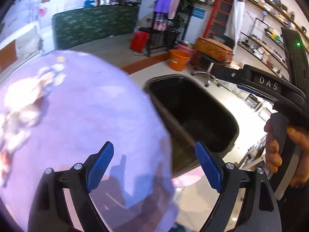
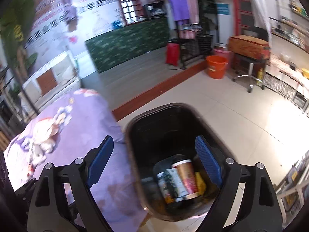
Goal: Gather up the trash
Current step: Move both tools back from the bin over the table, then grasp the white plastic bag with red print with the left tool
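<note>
**Both grippers empty above the bin, trash lying at its bottom**

The left gripper (image 1: 154, 166) had its blue pads spread wide with nothing between them. It hung over the edge of a table covered in a purple floral cloth (image 1: 77, 106), and the dark trash bin (image 1: 222, 119) stood just beside that table, ahead and to the right of the jaws. From this view the bin's inside looked black and its contents could not be made out. At the right edge a hand (image 1: 274, 150) gripped the handle of the other device.

The right gripper (image 2: 154, 164) was likewise wide apart and held nothing. It pointed down into the mouth of the bin (image 2: 135, 127), so the rim sat between and beyond the two pads. The trash lay well below the jaws at the bottom: a paper cup (image 2: 186, 176) on its side, a green-and-white packet (image 2: 171, 183) touching its left side, and a yellow wrapper (image 2: 199, 181) against its right. None of it touched the pads. The clothed table (image 2: 67, 135) stood just to the left of the bin. An orange bucket (image 2: 215, 66) stood farther off on the tiled floor.
</note>
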`<state>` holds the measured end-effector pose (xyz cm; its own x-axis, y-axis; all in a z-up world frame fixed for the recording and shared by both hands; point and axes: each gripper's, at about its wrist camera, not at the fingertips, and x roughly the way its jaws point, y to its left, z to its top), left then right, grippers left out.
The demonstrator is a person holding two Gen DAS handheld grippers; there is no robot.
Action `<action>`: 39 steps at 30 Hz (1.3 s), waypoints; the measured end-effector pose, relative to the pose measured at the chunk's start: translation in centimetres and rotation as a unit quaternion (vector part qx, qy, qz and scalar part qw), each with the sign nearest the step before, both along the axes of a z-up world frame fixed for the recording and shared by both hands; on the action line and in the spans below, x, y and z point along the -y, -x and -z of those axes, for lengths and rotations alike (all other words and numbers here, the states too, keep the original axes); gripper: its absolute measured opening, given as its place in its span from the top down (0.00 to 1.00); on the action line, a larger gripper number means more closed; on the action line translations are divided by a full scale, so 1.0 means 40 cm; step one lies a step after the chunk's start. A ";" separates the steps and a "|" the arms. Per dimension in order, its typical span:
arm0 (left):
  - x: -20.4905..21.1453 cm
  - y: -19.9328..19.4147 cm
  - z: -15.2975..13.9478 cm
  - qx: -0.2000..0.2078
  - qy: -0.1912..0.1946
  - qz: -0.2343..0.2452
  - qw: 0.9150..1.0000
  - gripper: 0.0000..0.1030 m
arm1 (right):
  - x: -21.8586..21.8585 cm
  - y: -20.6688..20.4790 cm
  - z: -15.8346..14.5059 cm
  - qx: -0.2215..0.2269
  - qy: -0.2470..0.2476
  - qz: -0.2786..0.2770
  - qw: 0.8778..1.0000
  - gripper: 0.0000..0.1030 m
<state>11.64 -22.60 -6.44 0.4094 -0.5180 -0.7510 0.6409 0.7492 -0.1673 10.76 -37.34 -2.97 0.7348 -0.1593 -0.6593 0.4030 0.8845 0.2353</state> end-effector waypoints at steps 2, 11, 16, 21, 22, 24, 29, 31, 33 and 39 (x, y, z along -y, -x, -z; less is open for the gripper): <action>-0.046 0.001 0.004 0.003 -0.006 -0.024 1.000 0.18 | -0.039 -0.026 0.011 -0.004 -0.008 -0.030 1.000 0.17; -0.269 -0.023 -0.013 0.032 -0.033 -0.126 0.991 0.18 | -0.268 -0.134 0.037 -0.010 -0.020 -0.163 0.986 0.17; -0.402 -0.071 -0.021 0.030 -0.052 -0.159 0.985 0.18 | -0.388 -0.182 0.029 -0.011 -0.016 -0.220 0.975 0.17; -0.495 -0.148 -0.033 0.030 -0.063 -0.171 0.983 0.18 | -0.468 -0.212 0.019 -0.015 -0.008 -0.260 0.965 0.17; -0.518 -0.162 -0.027 0.024 -0.065 -0.167 0.984 0.18 | -0.485 -0.217 0.017 -0.016 -0.004 -0.267 0.963 0.17; -0.539 -0.187 -0.018 0.016 -0.068 -0.157 0.985 0.18 | -0.507 -0.225 0.015 -0.019 0.002 -0.278 0.960 0.17; -0.533 -0.251 0.028 -0.005 -0.106 -0.117 0.987 0.22 | -0.541 -0.241 0.009 -0.023 0.018 -0.297 0.954 0.17; -0.530 -0.265 0.055 -0.017 -0.126 -0.109 0.986 0.35 | -0.549 -0.248 0.007 -0.025 0.022 -0.301 0.953 0.17; -0.532 -0.275 0.076 -0.035 -0.135 -0.108 0.984 0.45 | -0.554 -0.255 0.007 -0.028 0.025 -0.305 0.952 0.17; -0.566 -0.254 0.070 -0.050 -0.099 -0.122 0.986 0.71 | -0.569 -0.277 0.024 -0.040 0.026 -0.310 0.949 0.17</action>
